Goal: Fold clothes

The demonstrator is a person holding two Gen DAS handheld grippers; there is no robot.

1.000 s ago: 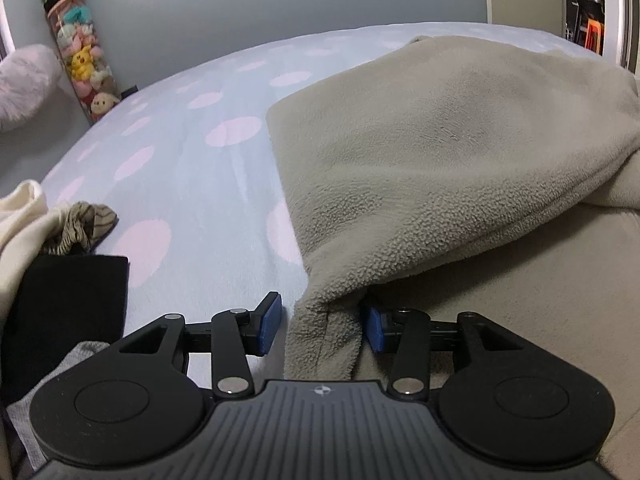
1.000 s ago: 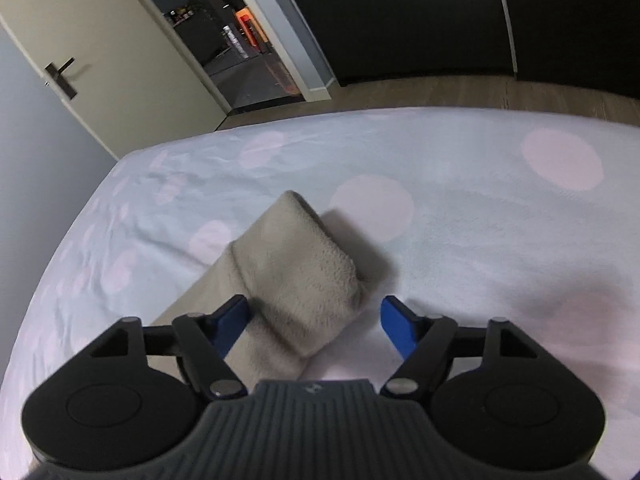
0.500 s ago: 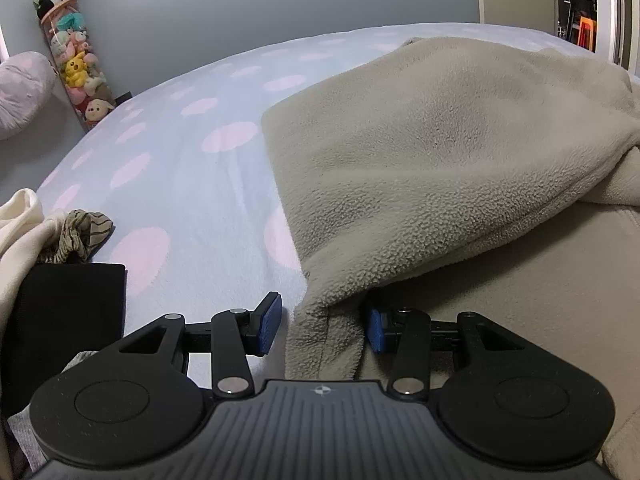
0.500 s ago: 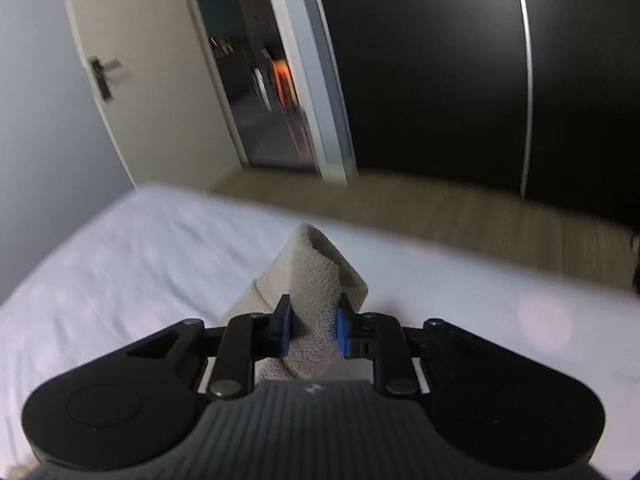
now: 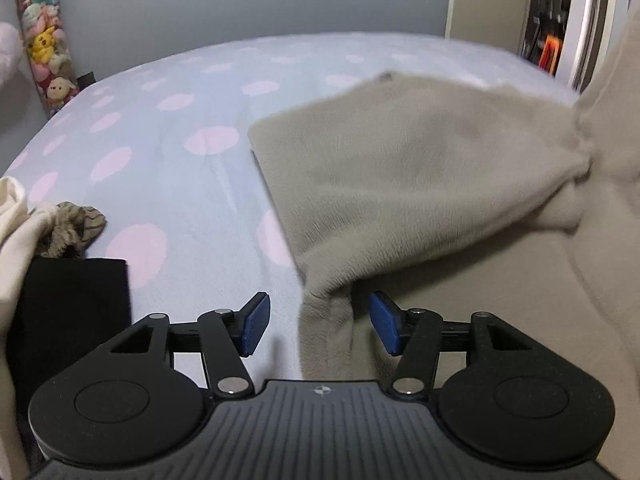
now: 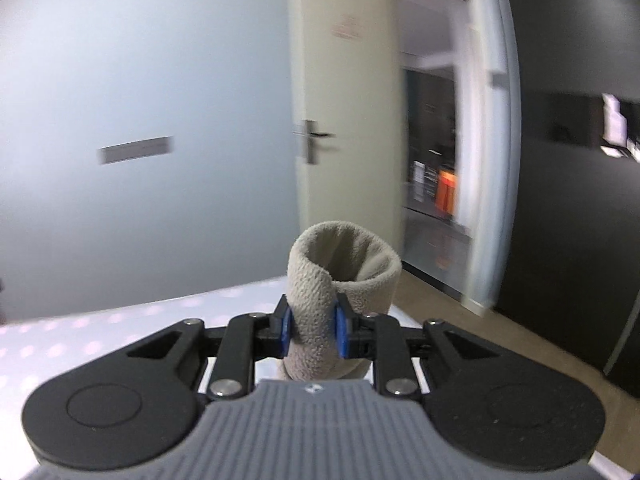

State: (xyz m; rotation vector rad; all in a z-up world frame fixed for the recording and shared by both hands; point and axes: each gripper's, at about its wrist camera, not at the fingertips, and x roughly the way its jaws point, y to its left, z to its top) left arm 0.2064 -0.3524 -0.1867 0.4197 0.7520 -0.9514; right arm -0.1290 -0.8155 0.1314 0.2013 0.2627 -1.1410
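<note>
A beige fleece garment [image 5: 400, 168] lies on the dotted bed sheet [image 5: 180, 184], and its right side is drawn up off the bed. A hanging fold of its edge runs between the pads of my left gripper [image 5: 320, 326]. Those jaws are opening, and a gap shows on each side of the fold. In the right wrist view, my right gripper [image 6: 312, 330] is shut on the garment's sleeve just below the round cuff [image 6: 344, 256]. It holds the sleeve high above the bed and points toward the door.
A black folded garment [image 5: 72, 304], a cream cloth [image 5: 16, 216] and a small striped piece [image 5: 76, 224] lie at the bed's left. A tube of plush toys [image 5: 44, 52] stands against the grey wall. A cream door [image 6: 340, 120] stands ajar beside a dark wardrobe [image 6: 568, 200].
The right gripper closed on the sleeve end and carried it high off the bed, rolling as it rose. The left jaws widened and let go of the fleece edge. The garment's right side rose.
</note>
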